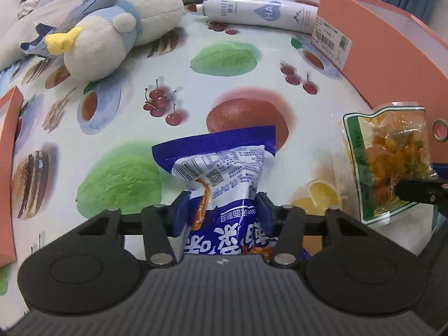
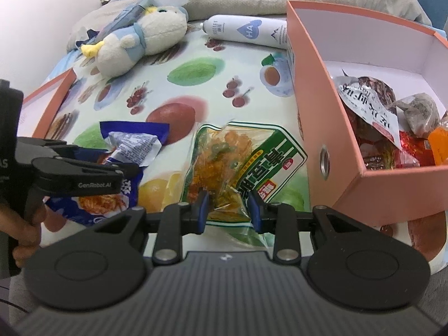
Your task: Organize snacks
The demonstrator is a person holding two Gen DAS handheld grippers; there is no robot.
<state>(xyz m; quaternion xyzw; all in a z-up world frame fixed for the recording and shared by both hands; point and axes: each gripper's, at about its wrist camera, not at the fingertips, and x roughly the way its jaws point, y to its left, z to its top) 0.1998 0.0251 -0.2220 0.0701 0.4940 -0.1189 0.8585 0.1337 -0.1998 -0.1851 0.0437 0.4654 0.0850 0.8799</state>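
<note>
Just left of the pink box [image 2: 330,128], the right gripper [image 2: 228,210] clenches the green snack packet [image 2: 246,162] — the left gripper [image 1: 221,210] pinches the blue packet [image 1: 224,173] farther away.

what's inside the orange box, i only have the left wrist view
observer: The orange box already holds several snack packets, with a grey-white packet on top.
operator: is the right gripper actually holding that green packet
observer: Yes. The right gripper has its jaws shut on the near end of the green packet.
operator: any room left in the box
observer: Yes, its far end shows bare white floor.
</note>
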